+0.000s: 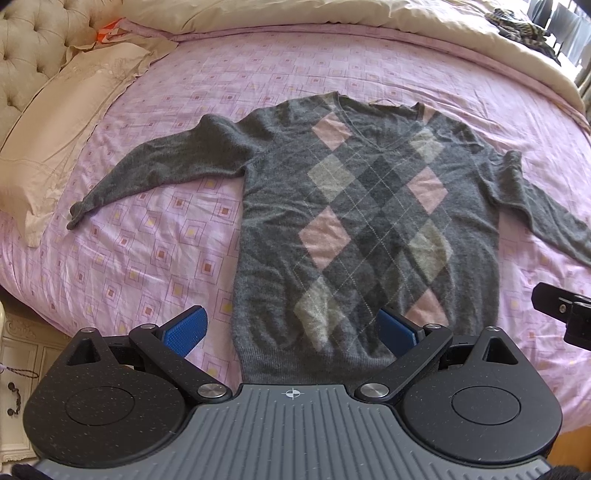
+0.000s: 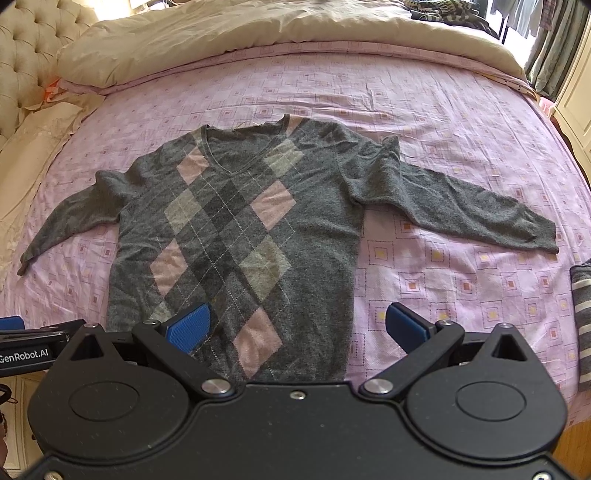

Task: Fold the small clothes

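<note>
2 grippers are held above the near edge of a bed, and both are seen with their blue-padded fingers spread wide, nothing being pinched between them. The left gripper is poised over the hem of a grey sweater, while the right gripper is set over the hem's right-hand corner, 1 finger above the knit and the other above the bedsheet. The sweater is laid flat and face up on the pink sheet, which is printed with nested squares; its V-neck is pointed away and both sleeves are stretched out to the sides, not yet folded. An argyle pattern of pink, light grey and dark grey diamonds is shown down its front.

On the side of the left gripper, visible at the left edge of the right wrist view, white lettering is read as "GenRobot.AI". No other writing can be made out.

A cream pillow is placed by the tufted headboard, and a cream duvet is bunched along the far side. A striped grey garment is glimpsed at the right edge.
</note>
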{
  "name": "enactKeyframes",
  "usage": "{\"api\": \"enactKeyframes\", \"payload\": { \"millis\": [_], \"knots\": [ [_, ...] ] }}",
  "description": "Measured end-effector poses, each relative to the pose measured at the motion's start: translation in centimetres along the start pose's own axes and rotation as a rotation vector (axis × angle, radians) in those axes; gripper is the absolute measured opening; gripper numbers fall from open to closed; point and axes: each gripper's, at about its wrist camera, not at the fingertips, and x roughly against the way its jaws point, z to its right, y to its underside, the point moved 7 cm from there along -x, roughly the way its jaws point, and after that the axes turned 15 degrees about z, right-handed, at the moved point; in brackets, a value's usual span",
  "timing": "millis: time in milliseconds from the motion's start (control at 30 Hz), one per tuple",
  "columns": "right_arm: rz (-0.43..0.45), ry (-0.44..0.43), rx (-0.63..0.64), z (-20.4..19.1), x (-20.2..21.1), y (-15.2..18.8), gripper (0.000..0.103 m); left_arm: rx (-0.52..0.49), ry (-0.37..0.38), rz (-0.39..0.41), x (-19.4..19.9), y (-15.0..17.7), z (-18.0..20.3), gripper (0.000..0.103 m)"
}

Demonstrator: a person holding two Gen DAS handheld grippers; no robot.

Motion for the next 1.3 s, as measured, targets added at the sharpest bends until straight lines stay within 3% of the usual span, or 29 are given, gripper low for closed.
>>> {"api": "enactKeyframes", "payload": {
  "millis": [800, 1300],
  "knots": [
    [-0.039, 0.003, 0.007, -1.7, -2.0, -0.1, 0.102, -0.002, 0.009, -0.041, -2.1, -0.5, -0.6, 0.099],
    [-0.080, 0.019, -0.002, -2.7, -5.1, -1.5, 0.102, 0.008, 0.040, -0.064, -5.3, -2.9, -1.4, 0.099]
  ]
}}
